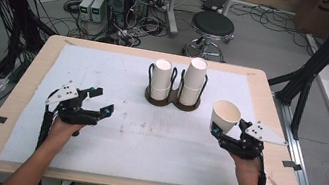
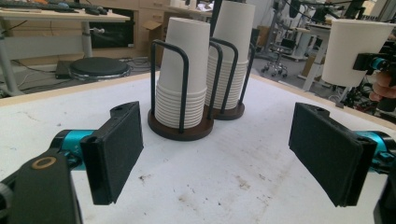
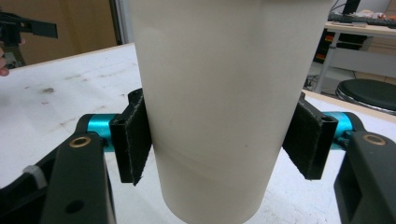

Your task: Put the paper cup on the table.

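cup [image 3: 219, 107] clamped between right gripper [image 1: 228, 128] jaws, mouth up, tilted, above bench [image 1: 19, 98], right of holder [image 1: 171, 101] with two stacks. left gripper [image 1: 96, 101] wide open, empty, farther from cup. contact behind cup hidden; whether cup base clears bench unclear.

High view: above the near edge, facing forward and down over the whole white-covered wooden counter [image 1: 90, 161]. Left gripper view: low, looking across at 2 stacks of white paper cups in a dark wire holder [image 2: 187, 126], shared with high view [image 1: 171, 101]. Right gripper view: very close to 1 white paper cup [image 3: 219, 102].
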Action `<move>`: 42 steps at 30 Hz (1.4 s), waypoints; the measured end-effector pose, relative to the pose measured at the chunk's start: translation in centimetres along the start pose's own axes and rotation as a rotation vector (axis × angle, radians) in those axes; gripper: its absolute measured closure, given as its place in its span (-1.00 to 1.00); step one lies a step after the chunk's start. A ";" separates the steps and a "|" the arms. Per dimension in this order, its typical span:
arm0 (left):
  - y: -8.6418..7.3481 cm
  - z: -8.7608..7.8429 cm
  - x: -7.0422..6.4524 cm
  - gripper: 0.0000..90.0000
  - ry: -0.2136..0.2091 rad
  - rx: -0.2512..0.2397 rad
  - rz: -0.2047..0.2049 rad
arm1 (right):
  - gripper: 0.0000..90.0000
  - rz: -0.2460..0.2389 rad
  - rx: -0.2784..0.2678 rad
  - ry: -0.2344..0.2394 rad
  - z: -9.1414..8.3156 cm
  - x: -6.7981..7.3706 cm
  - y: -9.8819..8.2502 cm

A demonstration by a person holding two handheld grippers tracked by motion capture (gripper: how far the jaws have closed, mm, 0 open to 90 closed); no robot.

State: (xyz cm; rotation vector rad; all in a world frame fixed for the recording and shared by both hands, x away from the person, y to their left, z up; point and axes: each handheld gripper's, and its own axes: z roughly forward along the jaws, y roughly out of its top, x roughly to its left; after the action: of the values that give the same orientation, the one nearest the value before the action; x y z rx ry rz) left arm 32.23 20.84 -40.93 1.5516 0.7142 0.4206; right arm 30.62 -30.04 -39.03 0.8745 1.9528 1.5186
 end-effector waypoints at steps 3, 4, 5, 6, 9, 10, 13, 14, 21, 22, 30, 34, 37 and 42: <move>0.0 -0.1 -0.1 -0.61 0.008 0.003 0.003 | -0.27 -0.005 0.001 -0.007 0.0 -0.1 -0.1; 0.0 -0.1 -0.1 -0.61 0.008 0.002 0.002 | -0.27 -0.002 0.005 -0.008 0.0 -0.2 -0.2; -0.1 -0.1 -0.1 -0.61 0.011 0.003 0.004 | -0.27 -0.007 0.005 -0.013 0.0 -0.2 -0.2; -0.1 -0.1 -0.1 -0.61 0.013 0.004 0.004 | -0.27 -0.006 0.011 -0.020 0.0 -0.3 -0.3; -0.1 -0.1 -0.1 -0.61 0.023 0.007 0.006 | -0.27 0.002 0.027 -0.039 0.3 -0.8 -0.7; -0.2 -0.1 0.0 -0.61 0.024 0.008 0.005 | -0.27 0.008 0.032 -0.045 0.4 -0.9 -0.9; -0.3 -0.1 0.0 -0.61 0.028 0.011 0.001 | -0.27 0.022 0.045 -0.072 0.8 -1.5 -1.2; -0.3 -0.1 0.1 -0.61 0.028 0.013 0.003 | -0.27 0.028 0.047 -0.080 1.0 -1.7 -1.3; -0.4 0.0 0.1 -0.61 0.033 0.023 0.001 | -0.28 0.089 0.083 -0.149 2.2 -3.2 -2.3; -0.5 0.0 0.1 -0.61 0.035 0.024 0.002 | -0.28 0.096 0.098 -0.156 2.5 -3.5 -2.5; -0.6 0.1 0.2 -0.61 0.040 0.034 0.002 | -0.28 0.131 0.227 -0.191 4.6 -4.6 -3.6; -0.6 0.2 0.1 -0.61 0.040 0.039 0.001 | -0.28 0.141 0.276 -0.192 4.9 -4.7 -4.1; -0.7 0.2 0.1 -0.61 0.041 0.044 0.004 | -0.28 0.133 0.298 -0.193 5.0 -4.8 -4.2; -0.7 0.2 0.1 -0.60 0.041 0.048 -0.001 | -0.28 0.151 0.325 -0.190 4.9 -4.9 -4.4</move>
State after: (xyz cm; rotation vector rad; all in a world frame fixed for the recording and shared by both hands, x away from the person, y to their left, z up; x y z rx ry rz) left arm 32.33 20.71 -41.70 1.5918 0.7616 0.4380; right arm 36.64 -31.33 -44.46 1.2790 2.0593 1.1607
